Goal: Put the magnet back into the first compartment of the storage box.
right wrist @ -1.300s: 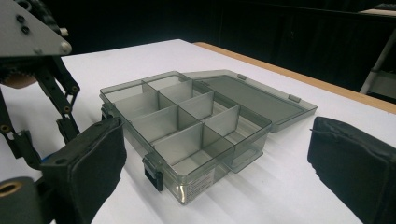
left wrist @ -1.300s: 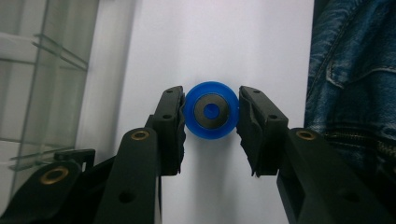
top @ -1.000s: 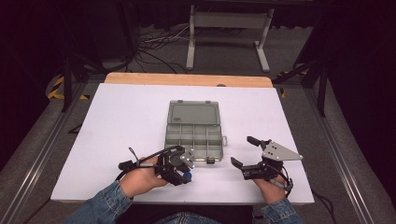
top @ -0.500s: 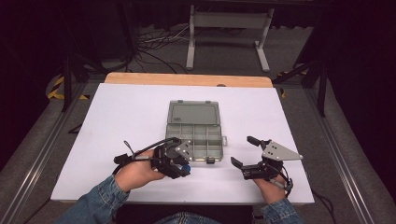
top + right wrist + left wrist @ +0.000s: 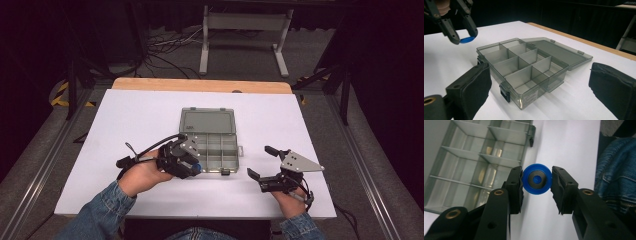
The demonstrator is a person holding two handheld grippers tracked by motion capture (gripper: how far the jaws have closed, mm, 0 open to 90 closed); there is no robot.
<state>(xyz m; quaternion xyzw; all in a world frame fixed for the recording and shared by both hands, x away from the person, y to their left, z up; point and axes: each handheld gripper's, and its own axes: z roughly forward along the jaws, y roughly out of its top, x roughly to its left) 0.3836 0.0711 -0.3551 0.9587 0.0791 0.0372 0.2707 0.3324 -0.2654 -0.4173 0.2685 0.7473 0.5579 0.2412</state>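
Note:
A grey clear compartment box [image 5: 215,147] lies open mid-table, its lid [image 5: 208,121] folded back flat; its dividers show in the left gripper view [image 5: 476,160] and the right gripper view [image 5: 524,65]. My left gripper [image 5: 196,165] hangs by the box's near left corner, shut on a small blue disc [image 5: 536,182] with a dark centre, held above the white tabletop. The disc [image 5: 467,39] hangs clear of the table in the right gripper view too. My right gripper [image 5: 260,161] rests to the right of the box, jaws open wide, nothing between them.
The white tabletop [image 5: 140,120] has free room left and behind the box. A wooden strip [image 5: 200,85] runs along the far edge. Beyond it stand a metal stand [image 5: 245,30] and floor cables. A denim sleeve [image 5: 616,170] lies near the left gripper.
My left gripper has risen and moved slightly right toward the box's near left corner with the blue disc in it. The right gripper has stayed still.

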